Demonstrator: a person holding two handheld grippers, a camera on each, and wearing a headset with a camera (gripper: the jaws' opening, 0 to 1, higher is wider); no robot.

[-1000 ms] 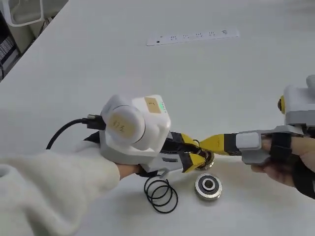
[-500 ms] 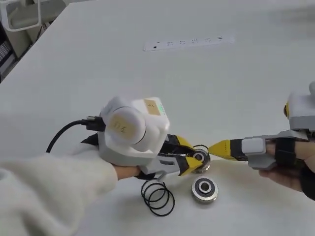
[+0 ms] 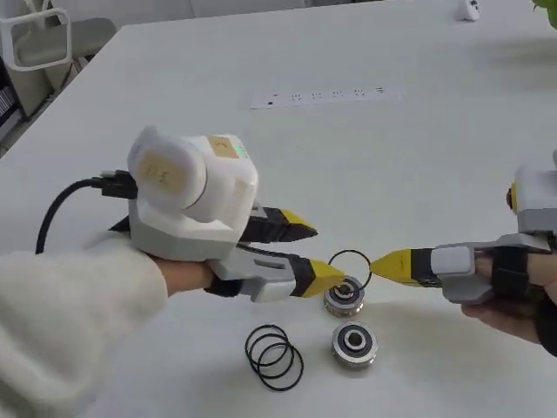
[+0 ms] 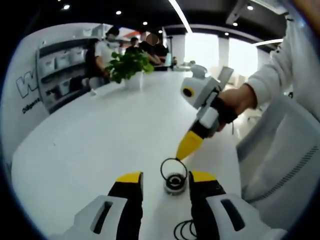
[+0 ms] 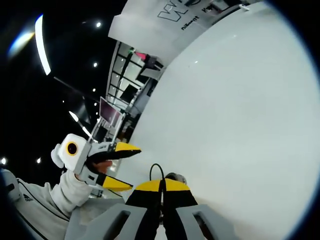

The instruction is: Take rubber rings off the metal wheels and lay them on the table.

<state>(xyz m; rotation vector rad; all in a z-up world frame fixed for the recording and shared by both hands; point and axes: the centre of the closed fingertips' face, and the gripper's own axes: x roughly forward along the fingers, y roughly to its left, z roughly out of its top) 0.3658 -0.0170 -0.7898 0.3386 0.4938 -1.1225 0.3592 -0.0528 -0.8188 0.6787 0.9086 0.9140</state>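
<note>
My right gripper (image 3: 376,264) is shut on a thin black rubber ring (image 3: 350,266), which hangs free above the table. Just below it a metal wheel (image 3: 345,296) lies on the white table (image 3: 392,165), by the lower jaw of my left gripper (image 3: 324,252). That gripper is open with nothing in it. In the left gripper view the wheel (image 4: 175,183) sits just ahead of the open left gripper (image 4: 166,177), with the ring (image 4: 173,167) above it. A second wheel (image 3: 354,342) lies nearer me. Loose rings (image 3: 274,355) lie in a small pile to its left.
A white power strip (image 3: 326,94) lies across the far middle of the table. A black cable (image 3: 61,209) trails left from my left gripper. A chair (image 3: 35,39) stands past the table's far left corner. People and a plant (image 4: 129,65) are at the far end.
My left gripper has opened, let go of the wheel and drawn back to the left. The ring is now off that wheel, held by my right gripper. The camera tilted up.
</note>
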